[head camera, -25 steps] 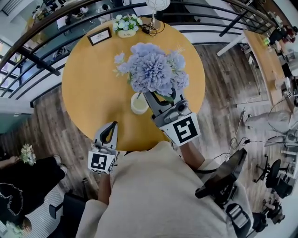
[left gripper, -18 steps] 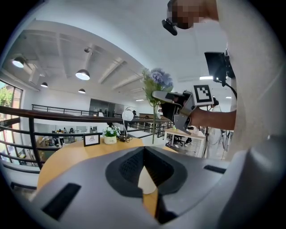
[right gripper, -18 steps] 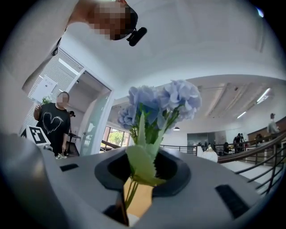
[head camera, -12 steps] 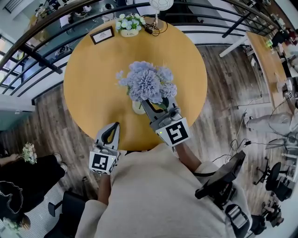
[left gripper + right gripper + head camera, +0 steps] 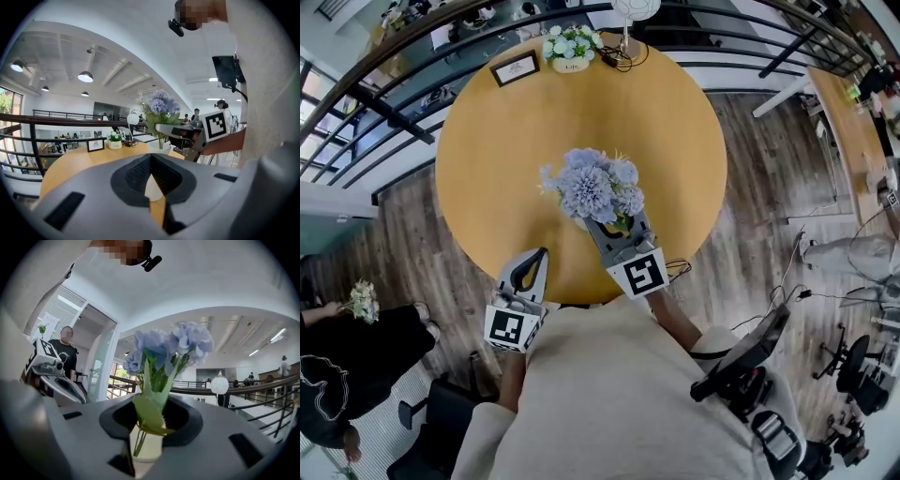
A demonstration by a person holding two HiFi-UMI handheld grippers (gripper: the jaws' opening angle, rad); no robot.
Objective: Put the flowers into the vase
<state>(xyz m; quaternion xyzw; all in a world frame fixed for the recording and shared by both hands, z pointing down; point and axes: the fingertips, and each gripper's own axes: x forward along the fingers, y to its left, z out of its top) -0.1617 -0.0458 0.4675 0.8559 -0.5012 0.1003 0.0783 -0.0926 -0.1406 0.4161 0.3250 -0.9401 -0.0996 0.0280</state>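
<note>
A bunch of pale blue flowers [image 5: 592, 187] stands upright over the round wooden table [image 5: 487, 169]. My right gripper [image 5: 614, 230] is shut on its green stems just under the blooms. In the right gripper view the stems [image 5: 149, 413] pass between the jaws and run down into the white vase [image 5: 146, 448]. From the head view the vase [image 5: 578, 223] is almost hidden under the blooms. My left gripper [image 5: 530, 272] hangs over the table's near edge, left of the vase, shut and holding nothing. The left gripper view shows the flowers [image 5: 160, 103] and the right gripper [image 5: 178, 131] ahead.
At the table's far side stand a small pot of white flowers [image 5: 572, 47], a framed picture [image 5: 516, 67] and a lamp with a cable [image 5: 628, 19]. A dark railing [image 5: 384, 103] runs behind. A person holding flowers [image 5: 361, 300] is at the lower left.
My right gripper has come down with the flowers, so the blooms look smaller and now cover the vase mouth. The left gripper has kept still.
</note>
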